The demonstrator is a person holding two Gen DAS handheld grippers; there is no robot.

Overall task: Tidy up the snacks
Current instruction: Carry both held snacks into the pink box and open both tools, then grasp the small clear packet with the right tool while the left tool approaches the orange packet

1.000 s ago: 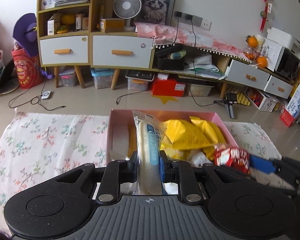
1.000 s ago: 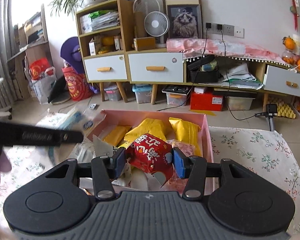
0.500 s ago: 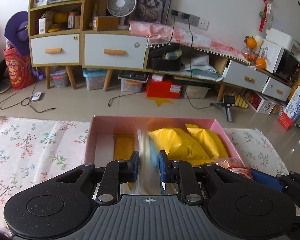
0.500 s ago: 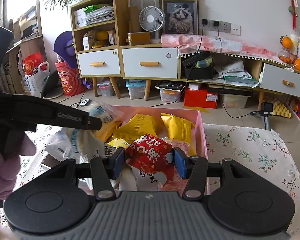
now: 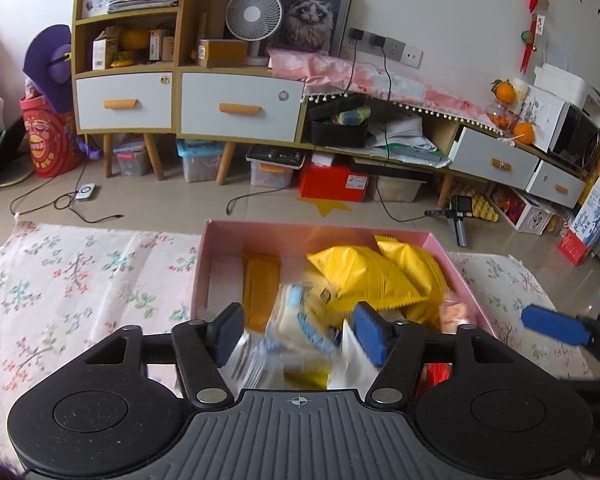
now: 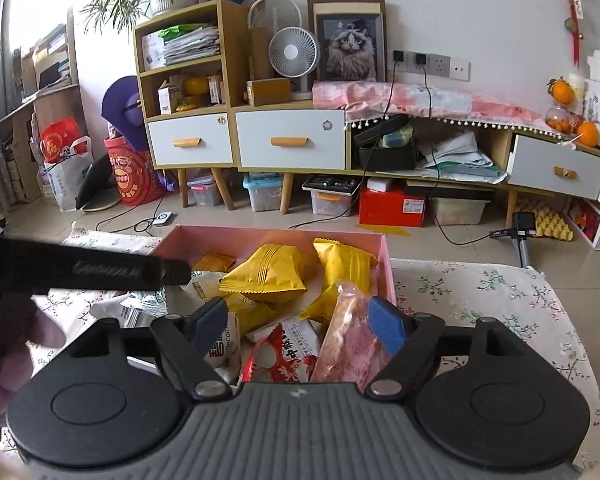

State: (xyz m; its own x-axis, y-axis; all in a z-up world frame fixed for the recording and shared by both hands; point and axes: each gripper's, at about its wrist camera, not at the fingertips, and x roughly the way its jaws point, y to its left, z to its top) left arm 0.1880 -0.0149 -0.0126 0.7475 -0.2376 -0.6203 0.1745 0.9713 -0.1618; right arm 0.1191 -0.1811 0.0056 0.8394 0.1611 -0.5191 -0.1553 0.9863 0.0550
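Observation:
A pink box (image 5: 320, 227) on the floral cloth holds yellow snack bags (image 5: 360, 276) and an orange bar (image 5: 260, 280). My left gripper (image 5: 300, 332) hangs over the box's near end with its jaws opening. A blurred clear-and-blue snack pack (image 5: 296, 316) drops loose between them, touching neither pad. My right gripper (image 6: 298, 320) is over the box's right side, its jaws also opening. The red packet (image 6: 280, 360) lies free below them among the yellow bags (image 6: 268, 272), next to a pink packet (image 6: 348, 336). The left gripper's black finger (image 6: 100, 270) crosses the right wrist view.
The floral cloth (image 5: 80, 280) spreads left and right (image 6: 480, 300) of the box. A person's hand (image 6: 8, 344) holds the left gripper. Behind stand a drawer cabinet (image 5: 240, 108), storage bins, a red box (image 5: 332, 184) and cables on the tiled floor.
Both grippers have opened. The left has let go of the clear-and-blue pack, which falls into the box. The right has let go of the red packet, which now lies in the box.

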